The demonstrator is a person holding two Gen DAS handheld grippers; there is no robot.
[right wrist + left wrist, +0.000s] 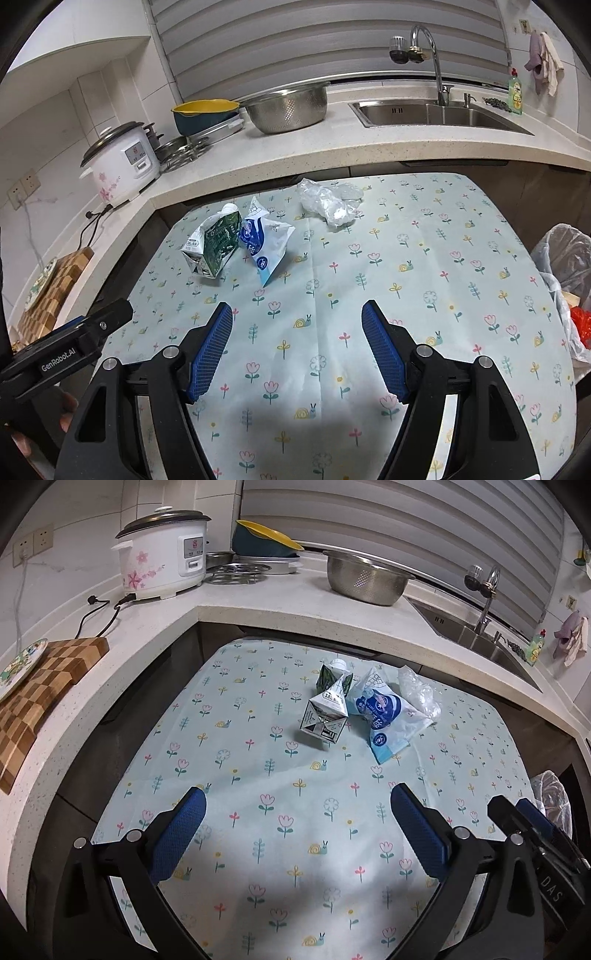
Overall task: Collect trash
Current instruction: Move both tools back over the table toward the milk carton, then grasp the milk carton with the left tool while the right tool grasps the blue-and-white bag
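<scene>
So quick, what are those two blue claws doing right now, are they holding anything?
Left gripper: open, holding nothing, above the flowered tablecloth.
Right gripper: open, holding nothing.

The left gripper point(298, 805) is seen above a flowered cloth point(258, 775), its jaws spread wide with nothing between them. Farther off on the cloth, a crushed carton point(327, 710) is seen touching a blue-and-white bag point(388, 716), with crumpled clear plastic point(419, 690) just beyond to the right. Part of the right gripper point(532, 823) is seen at the right edge. On the far surface point(295, 590), a rice cooker point(162, 554) and a colander point(367, 578) are seen.
</scene>
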